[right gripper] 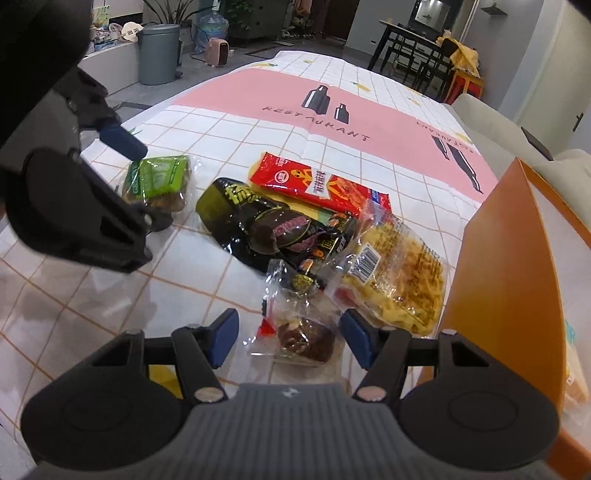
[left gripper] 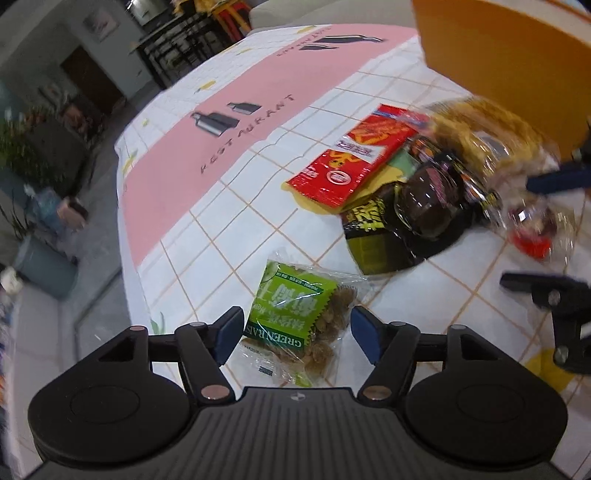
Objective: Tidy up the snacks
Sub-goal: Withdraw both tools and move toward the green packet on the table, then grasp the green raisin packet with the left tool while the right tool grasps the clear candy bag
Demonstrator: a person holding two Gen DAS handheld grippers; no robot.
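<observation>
A green raisin packet (left gripper: 295,314) lies on the checked tablecloth (left gripper: 229,206) between the fingers of my open left gripper (left gripper: 297,334); its pads stand clear of the wrapper on both sides. My right gripper (right gripper: 288,339) is open astride a clear wrapper with a brown pastry (right gripper: 303,336), and I see no pad pressing on it. Behind lie a black packet (right gripper: 258,221), a red snack packet (right gripper: 317,184) and a clear bag of yellow crisps (right gripper: 399,273). In the right wrist view the left gripper (right gripper: 147,181) straddles the green packet (right gripper: 159,181).
An orange box (right gripper: 517,266) stands at the right, close to the crisps bag. The table's far edge drops to a floor with a grey bin (right gripper: 159,51) and a water bottle (right gripper: 212,26). Dark chairs (right gripper: 417,55) and a pale sofa (right gripper: 491,118) lie beyond.
</observation>
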